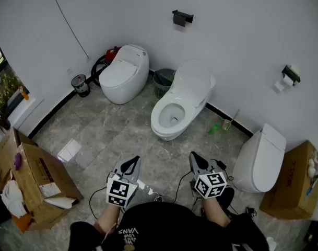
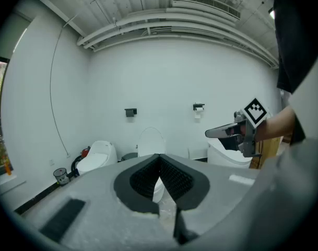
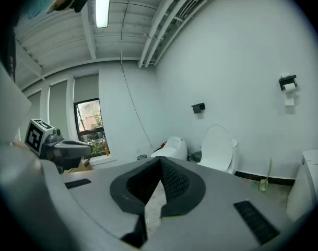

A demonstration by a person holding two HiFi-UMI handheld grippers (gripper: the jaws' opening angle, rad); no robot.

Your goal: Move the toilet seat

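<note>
The middle toilet [image 1: 169,116] stands against the far wall with its lid [image 1: 191,82] raised. I cannot tell whether the seat ring is up with it. The lid also shows in the left gripper view [image 2: 151,140] and the right gripper view [image 3: 219,148]. My left gripper [image 1: 133,161] and right gripper [image 1: 193,157] hover low over the floor, well short of the bowl. Both are shut with nothing between the jaws [image 2: 160,157] [image 3: 160,161]. Each gripper sees the other off to its side: right gripper [image 2: 210,134], left gripper [image 3: 87,148].
A closed toilet [image 1: 125,72] stands at the left and another [image 1: 263,158] at the right. A waste basket [image 1: 163,82] sits between the left and middle toilets. Cardboard boxes [image 1: 38,179] [image 1: 294,182] flank the floor. A green bottle [image 1: 214,128] lies by the wall.
</note>
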